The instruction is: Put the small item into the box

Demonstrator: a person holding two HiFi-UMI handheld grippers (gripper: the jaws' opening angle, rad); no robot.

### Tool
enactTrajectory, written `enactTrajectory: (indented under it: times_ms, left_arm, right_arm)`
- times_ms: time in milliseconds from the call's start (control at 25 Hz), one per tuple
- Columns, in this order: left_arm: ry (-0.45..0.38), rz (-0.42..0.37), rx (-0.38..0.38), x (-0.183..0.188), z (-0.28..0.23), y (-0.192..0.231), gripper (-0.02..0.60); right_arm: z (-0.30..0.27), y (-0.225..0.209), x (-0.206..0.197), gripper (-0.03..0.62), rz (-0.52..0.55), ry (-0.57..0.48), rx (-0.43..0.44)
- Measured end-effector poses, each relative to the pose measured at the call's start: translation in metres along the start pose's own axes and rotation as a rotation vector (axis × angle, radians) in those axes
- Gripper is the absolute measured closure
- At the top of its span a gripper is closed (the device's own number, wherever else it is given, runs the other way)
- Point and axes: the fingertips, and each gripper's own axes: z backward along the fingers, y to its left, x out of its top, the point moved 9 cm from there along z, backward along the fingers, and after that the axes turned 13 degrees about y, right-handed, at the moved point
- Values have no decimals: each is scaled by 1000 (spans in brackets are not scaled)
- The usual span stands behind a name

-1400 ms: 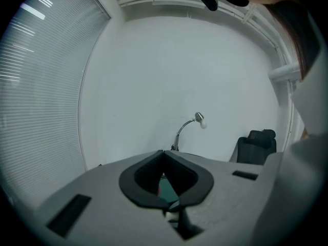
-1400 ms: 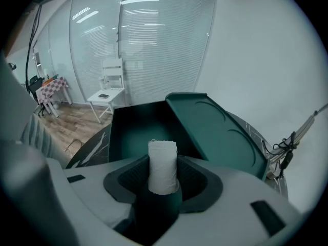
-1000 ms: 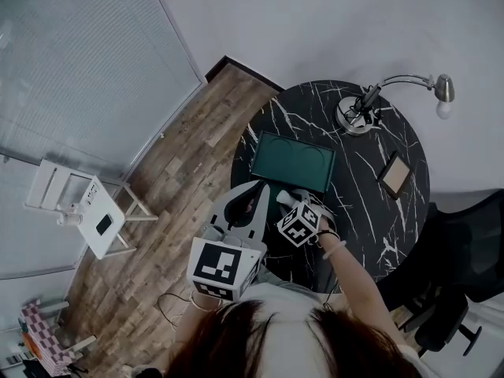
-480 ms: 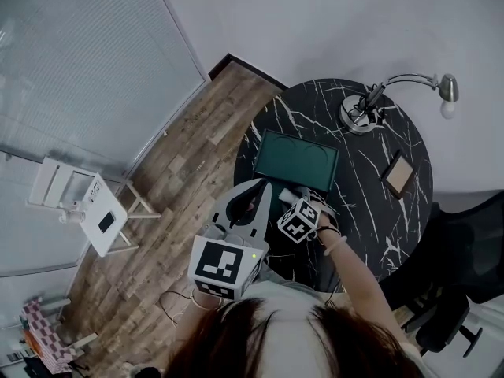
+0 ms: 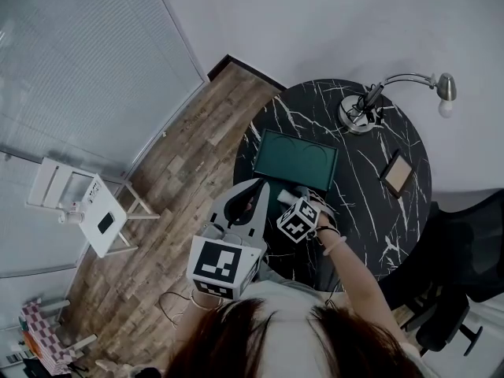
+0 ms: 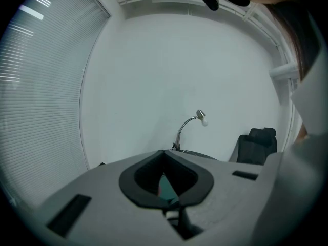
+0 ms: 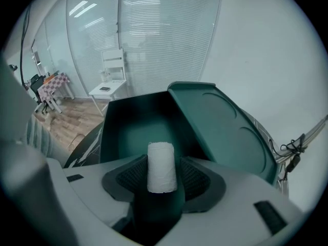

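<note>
Right gripper (image 7: 163, 174) points steeply down over the open green box (image 7: 132, 131). The small white roll (image 7: 162, 167) stands upright between my pads. My jaws have just been opening. The pads (image 7: 197, 177) are spread and do not pinch the roll, with a thin gap showing on its right side. The roll is above the box's near edge, and I cannot tell whether it touches the box floor. The lid (image 7: 225, 132) is tilted back on the right of this view.

Left gripper (image 6: 165, 156): jaw tips are pressed together with nothing gripped, and a sliver of green shows through the loop behind them. It is held off the table's near edge, beside the right gripper.

The box sits on the round black marble table (image 5: 378, 211), with the gooseneck lamp (image 5: 409, 79) at the far side.
</note>
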Motion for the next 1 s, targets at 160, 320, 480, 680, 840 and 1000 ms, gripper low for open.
enactTrajectory:
  times_ms: [160,320,480,680,840,1000]
  left_arm:
    - [-7,-1,2,-2,4,-1,573]
    - [-14,-1,3,-3,9,0,572]
    - [-19,2,0,-4,13,0,573]
    - [-25,1,-3,-7,20,-2,573]
    - [-30,-3,-2,-9,27,-2,573]
    - [-31,-6,-4,-10,33,-2,573]
  right_arm:
    - [3,2,-1,379,-6,-10,-7]
    - [7,4,0,379,-17,-16,-7]
    - [11,6,1,379,-28,-26,-15]
    - [15,10,1,381,-45,-36,-27]
    - [18,13,1,381,-55,-41,-35]
    - [21,16,1,384,-66,-48,-45]
